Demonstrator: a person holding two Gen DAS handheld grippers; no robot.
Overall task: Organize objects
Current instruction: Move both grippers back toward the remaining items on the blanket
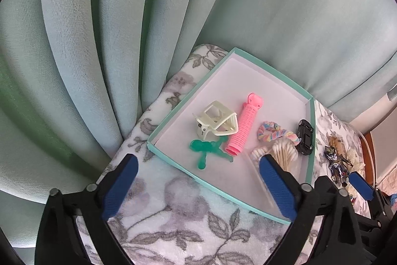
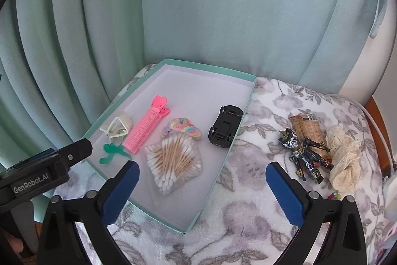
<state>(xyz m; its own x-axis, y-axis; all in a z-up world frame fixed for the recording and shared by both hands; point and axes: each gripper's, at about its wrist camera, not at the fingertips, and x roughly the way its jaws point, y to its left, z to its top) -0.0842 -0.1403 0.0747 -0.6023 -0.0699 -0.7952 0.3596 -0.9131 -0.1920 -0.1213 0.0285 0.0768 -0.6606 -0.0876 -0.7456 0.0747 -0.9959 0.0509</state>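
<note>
A shallow teal box [image 1: 173, 106] [image 2: 213, 186] lies on a floral blanket. Inside it are a cream hair claw [image 1: 217, 122] [image 2: 117, 127], a pink hair roller [image 1: 244, 124] [image 2: 146, 128], a green rubbery figure [image 1: 208, 149] [image 2: 111, 152], a pastel scrunchie [image 1: 275, 132] [image 2: 181, 127], a bag of cotton swabs [image 1: 282, 153] [image 2: 173, 162] and a black toy car [image 1: 305, 137] [image 2: 225, 126]. Right of the box lie a dark robot figure [image 2: 305, 157] [image 1: 337, 163], a brown packet [image 2: 307, 127] and a cream lace bundle [image 2: 345, 155]. My left gripper [image 1: 198, 186] hangs open over the box's near edge. My right gripper [image 2: 202, 191] is open, empty, above the box's right rim.
Pale green curtains [image 2: 198, 16] hang close behind the box. The floral blanket [image 2: 248, 215] spreads in front and to the right. A wooden edge [image 2: 377, 121] and a white cable [image 2: 367, 108] run along the far right. A small colourful item [image 2: 333, 196] lies near the right finger.
</note>
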